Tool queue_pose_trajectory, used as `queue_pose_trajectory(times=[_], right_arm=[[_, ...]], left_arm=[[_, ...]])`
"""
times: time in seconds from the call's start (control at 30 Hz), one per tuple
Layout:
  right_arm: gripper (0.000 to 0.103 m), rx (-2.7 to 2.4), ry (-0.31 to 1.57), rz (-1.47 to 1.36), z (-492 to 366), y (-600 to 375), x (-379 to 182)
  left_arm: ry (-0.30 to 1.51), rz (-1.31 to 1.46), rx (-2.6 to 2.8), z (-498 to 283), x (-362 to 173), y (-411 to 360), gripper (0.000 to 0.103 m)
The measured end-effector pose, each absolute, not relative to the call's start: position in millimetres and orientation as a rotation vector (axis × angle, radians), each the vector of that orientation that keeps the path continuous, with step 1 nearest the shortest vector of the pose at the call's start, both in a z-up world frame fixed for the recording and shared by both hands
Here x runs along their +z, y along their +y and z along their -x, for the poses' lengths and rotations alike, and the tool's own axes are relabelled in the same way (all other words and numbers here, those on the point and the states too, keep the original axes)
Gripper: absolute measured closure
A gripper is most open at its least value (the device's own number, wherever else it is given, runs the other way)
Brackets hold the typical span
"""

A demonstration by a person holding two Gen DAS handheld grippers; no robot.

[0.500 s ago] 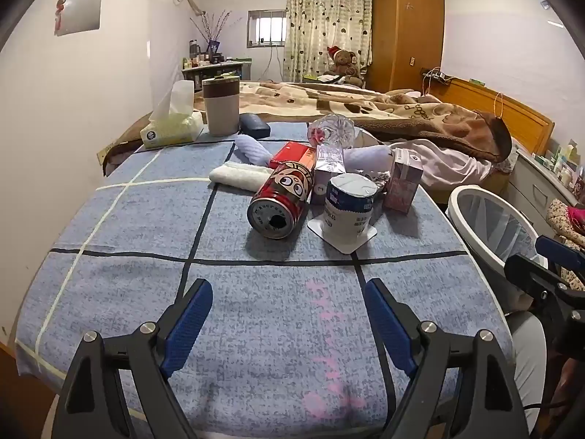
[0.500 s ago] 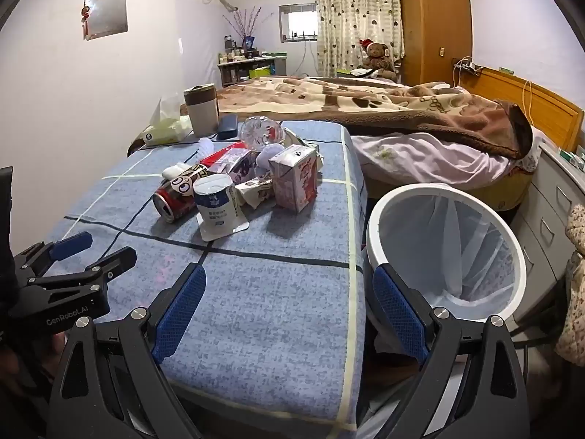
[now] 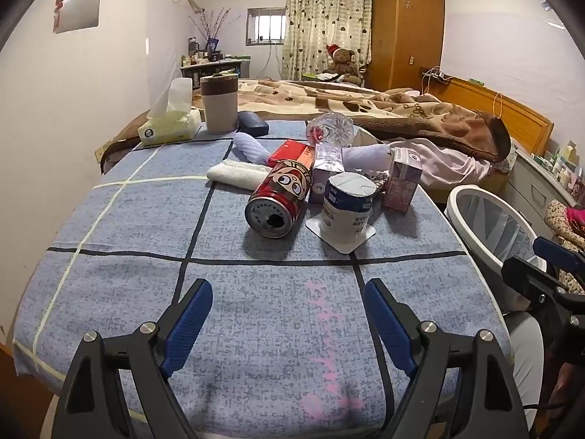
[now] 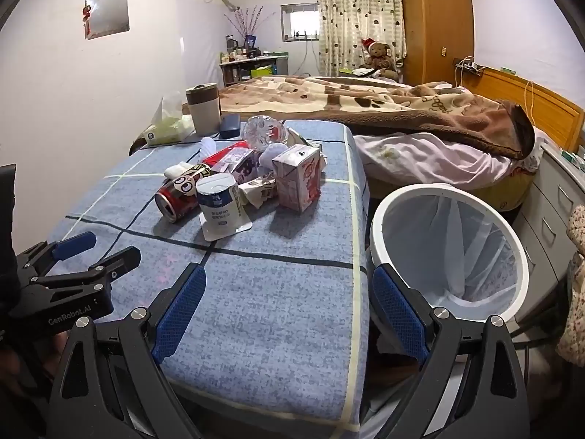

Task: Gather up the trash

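Nothing collected yet, by my reading: left gripper point(image 3: 289, 307) and right gripper point(image 4: 289, 294) both spread wide and empty, red cartoon-print drink can point(image 3: 279, 203), white-blue paper cup point(image 3: 349, 205) and pink carton point(image 3: 402, 179) still clustered at 12 o'clock on the blue checked tablecloth point(image 3: 146, 226), white-rimmed lined bin point(image 4: 449, 252) at 3 o'clock apparently empty.

Left gripper point(image 3: 289, 309) fingers spread, empty; right gripper point(image 4: 289, 294) likewise
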State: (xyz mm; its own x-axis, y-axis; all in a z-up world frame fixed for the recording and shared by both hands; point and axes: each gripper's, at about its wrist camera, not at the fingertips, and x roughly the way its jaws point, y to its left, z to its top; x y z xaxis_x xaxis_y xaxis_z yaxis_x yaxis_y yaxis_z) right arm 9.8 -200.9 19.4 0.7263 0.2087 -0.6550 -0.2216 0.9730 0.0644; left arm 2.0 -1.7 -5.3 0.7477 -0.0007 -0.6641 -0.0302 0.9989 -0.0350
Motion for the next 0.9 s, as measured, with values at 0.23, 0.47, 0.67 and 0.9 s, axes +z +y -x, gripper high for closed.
queue_pose_trajectory(times=[0.23, 0.47, 0.67, 0.9], right_arm=[[0.008, 0.238, 0.718, 0.019, -10.4, -201.3, 19.8], [0.008, 0.236, 0.715, 0.020, -9.8, -200.6, 20.6], [0.008, 0.234, 0.716, 0.020, -10.0, -200.4, 20.0], [0.008, 0.235, 0.716, 0.020, -9.3, -200.5, 21.4]], left_arm=[[0.728, 0.049, 0.011, -2.7, -4.0, -1.8, 0.018], [0.718, 0.057, 0.011, -1.7, -1.4, 0.8, 0.018], [0.717, 0.058, 0.010, -0.6, 0.0, 1.2, 0.018], [0.718, 0.058, 0.009, -0.4, 0.1, 1.0, 0.018]])
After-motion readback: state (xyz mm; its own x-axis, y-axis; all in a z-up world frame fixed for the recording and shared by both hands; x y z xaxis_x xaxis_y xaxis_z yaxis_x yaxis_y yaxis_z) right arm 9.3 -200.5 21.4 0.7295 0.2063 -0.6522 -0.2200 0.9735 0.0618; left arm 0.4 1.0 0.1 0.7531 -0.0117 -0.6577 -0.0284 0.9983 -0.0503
